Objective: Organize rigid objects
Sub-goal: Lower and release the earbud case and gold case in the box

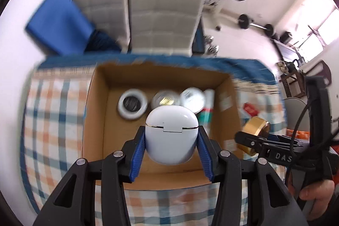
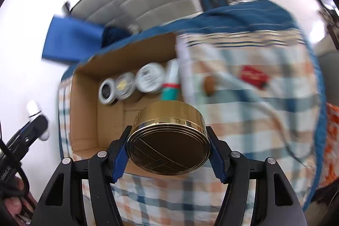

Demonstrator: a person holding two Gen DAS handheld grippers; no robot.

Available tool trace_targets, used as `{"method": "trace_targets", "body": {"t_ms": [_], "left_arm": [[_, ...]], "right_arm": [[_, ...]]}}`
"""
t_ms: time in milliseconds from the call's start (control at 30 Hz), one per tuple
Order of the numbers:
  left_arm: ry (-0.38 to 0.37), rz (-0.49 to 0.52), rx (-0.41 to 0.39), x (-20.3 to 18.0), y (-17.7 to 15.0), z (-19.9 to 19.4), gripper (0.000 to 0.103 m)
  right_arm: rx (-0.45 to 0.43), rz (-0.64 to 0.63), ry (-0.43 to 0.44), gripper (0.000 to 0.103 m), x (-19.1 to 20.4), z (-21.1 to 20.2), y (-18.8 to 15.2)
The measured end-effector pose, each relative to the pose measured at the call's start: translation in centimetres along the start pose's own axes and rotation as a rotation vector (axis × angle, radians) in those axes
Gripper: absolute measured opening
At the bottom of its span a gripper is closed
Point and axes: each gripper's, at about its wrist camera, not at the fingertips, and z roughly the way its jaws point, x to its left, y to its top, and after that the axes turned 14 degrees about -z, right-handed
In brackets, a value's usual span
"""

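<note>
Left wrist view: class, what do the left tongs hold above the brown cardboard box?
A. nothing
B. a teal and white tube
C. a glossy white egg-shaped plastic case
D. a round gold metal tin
C: the left tongs are shut on the glossy white egg-shaped plastic case, above the brown cardboard box.

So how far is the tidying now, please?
Done: three round jars and a teal-and-white tube lie in the brown cardboard box. In hand: the left gripper clamps a white egg-shaped plastic case; the right gripper clamps a round gold metal tin. Left: the red packet on the checked cloth.
</note>
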Motion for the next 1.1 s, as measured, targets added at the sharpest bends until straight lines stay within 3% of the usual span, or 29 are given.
{"method": "trace_targets", "body": {"t_ms": [100, 233, 300, 533, 833, 900, 1000, 1100], "left_arm": [[-0.001, -0.042, 0.098, 2.8, -0.4, 4.1, 0.044], [0.045, -0.045, 0.178, 4.6, -0.6, 9.0, 0.043], [0.044, -0.05, 0.215, 5.2, -0.3, 11.0, 0.043], [0.036, -0.033, 0.297, 5.7, 1.3, 15.7, 0.043], [0.033, -0.027, 0.343, 5.9, 2.2, 17.6, 0.044], [0.056, -0.019, 0.341, 5.9, 2.1, 17.4, 0.048], [0.076, -0.005, 0.314, 5.9, 2.0, 16.2, 0.067], [0.056, -0.016, 0.295, 5.9, 2.1, 14.4, 0.073]], "right_arm": [[0.048, -0.048, 0.044, 0.067, 4.0, 4.5, 1.3], [0.137, -0.107, 0.028, 0.067, 7.5, 10.8, 2.5], [0.163, -0.107, -0.024, 0.067, 7.7, 13.3, 2.9], [0.227, -0.02, -0.004, 0.067, 5.9, 19.0, 3.5], [0.259, -0.009, -0.024, 0.069, 5.9, 21.8, 4.8], [0.278, -0.036, -0.041, 0.072, 6.4, 22.1, 5.2], [0.309, -0.05, -0.073, 0.081, 7.5, 22.1, 5.4], [0.305, -0.065, -0.099, 0.092, 7.9, 21.3, 5.4]]}}
